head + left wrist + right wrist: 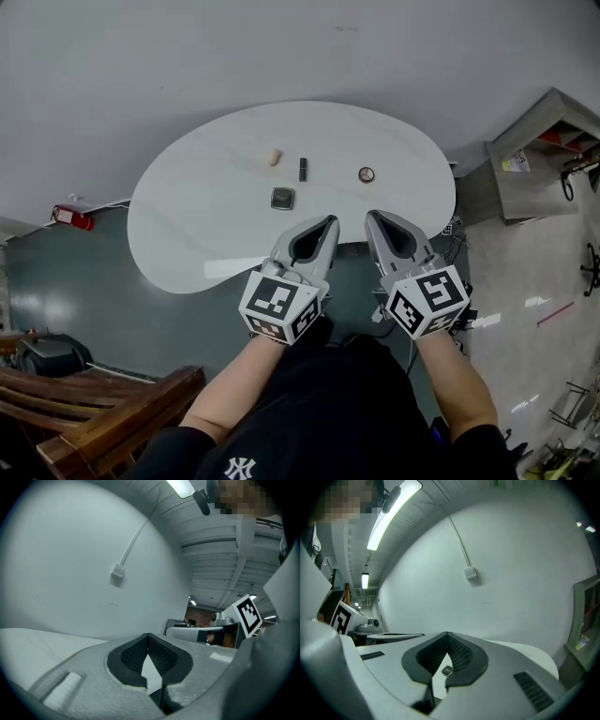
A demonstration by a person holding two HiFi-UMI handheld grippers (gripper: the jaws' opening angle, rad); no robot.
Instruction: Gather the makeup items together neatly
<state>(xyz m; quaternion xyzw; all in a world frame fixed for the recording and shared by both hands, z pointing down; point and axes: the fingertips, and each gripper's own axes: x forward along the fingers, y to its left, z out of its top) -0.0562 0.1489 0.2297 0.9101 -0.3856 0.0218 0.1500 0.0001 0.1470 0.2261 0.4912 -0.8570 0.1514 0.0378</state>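
Four makeup items lay apart on the white table [187, 220] at mid-frame: one beige sponge [273, 157], one square dark compact [283, 198], one slim dark tube [303, 169] and one small round compact [366, 174]. Below them, the left gripper [331, 220] and the right gripper [370, 215] each had jaws pressed together, holding nothing.

beige item [273, 157] too small to identify, wooden furniture [103, 412] cut off by edge
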